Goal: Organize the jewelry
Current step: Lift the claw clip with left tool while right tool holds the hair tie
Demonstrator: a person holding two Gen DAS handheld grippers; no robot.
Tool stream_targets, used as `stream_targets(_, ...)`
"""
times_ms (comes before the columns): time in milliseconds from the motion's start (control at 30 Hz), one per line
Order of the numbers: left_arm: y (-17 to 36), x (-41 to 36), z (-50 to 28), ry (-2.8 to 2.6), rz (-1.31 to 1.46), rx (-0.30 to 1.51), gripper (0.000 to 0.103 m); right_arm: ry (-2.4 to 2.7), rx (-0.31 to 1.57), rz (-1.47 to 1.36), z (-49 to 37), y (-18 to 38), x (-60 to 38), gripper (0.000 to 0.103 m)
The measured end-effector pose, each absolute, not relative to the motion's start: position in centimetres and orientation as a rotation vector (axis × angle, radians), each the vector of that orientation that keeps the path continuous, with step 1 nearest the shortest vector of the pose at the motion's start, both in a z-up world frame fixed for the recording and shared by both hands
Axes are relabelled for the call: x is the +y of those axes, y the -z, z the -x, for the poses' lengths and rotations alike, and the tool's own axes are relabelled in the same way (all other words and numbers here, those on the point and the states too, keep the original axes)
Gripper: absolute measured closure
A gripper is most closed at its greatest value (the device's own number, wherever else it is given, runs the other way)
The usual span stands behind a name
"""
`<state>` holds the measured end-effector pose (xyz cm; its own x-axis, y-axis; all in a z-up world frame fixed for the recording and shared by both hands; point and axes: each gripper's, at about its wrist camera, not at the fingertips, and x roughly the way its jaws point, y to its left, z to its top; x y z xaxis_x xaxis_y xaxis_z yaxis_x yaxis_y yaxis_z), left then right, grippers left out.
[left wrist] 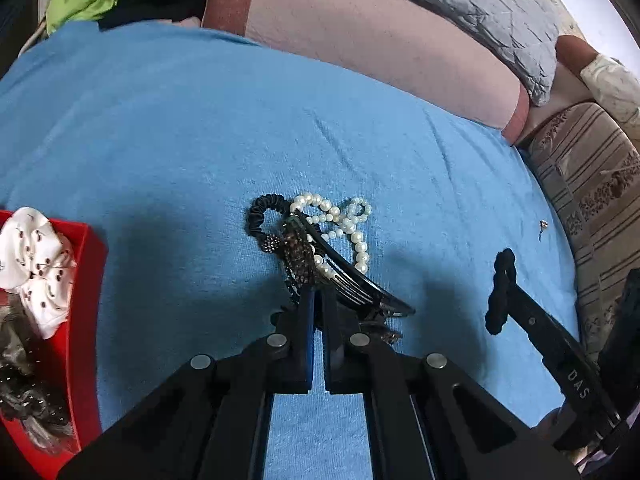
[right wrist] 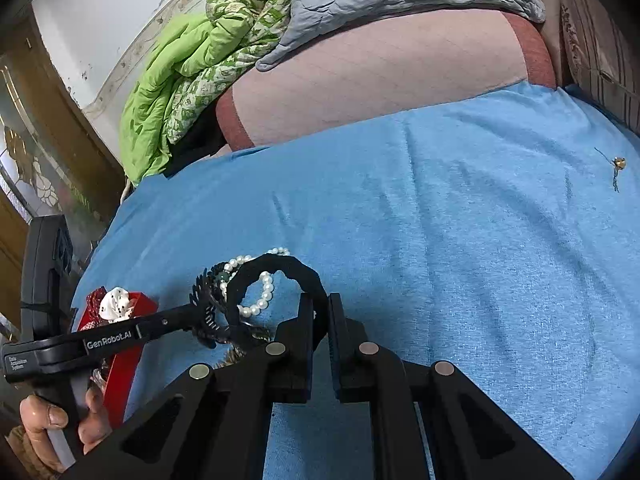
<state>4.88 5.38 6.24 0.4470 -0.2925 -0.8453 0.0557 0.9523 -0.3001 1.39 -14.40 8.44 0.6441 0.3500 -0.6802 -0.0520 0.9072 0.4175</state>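
Jewelry lies heaped on the blue cloth [left wrist: 160, 140] — a pearl necklace [left wrist: 340, 228], a black scrunchie [left wrist: 264, 216] and a black hair comb [left wrist: 360, 280] with a beaded clip [left wrist: 298, 256]. The left gripper [left wrist: 316, 296] has its fingers drawn together, pinching the near end of the beaded clip at their tips. The right gripper [right wrist: 320, 312] is clamped on a black hair tie [right wrist: 280, 276], lifted clear of the cloth. A red tray [left wrist: 88, 272] with a white spotted scrunchie [left wrist: 36, 256] sits to the left; a small earring [right wrist: 618, 164] lies well apart.

Bright, even daylight; soft shadows fall on the blue cloth [left wrist: 200, 140]; fisheye-bent, dark-cornered edges.
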Motion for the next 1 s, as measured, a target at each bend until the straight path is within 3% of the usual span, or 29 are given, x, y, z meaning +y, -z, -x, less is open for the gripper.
stream_targets(400,-11.3,7.7,-0.5,0.257,0.247,0.976,0.101,-0.247,0.815,-0.324,-0.2,-9.5,-13.0,0.095)
stream_targets(1000,-16.5,20.1,10.1,0.117,0.227,0.828,0.101,-0.328,0.822,-0.293,6.9,-10.7,-7.2,0.095)
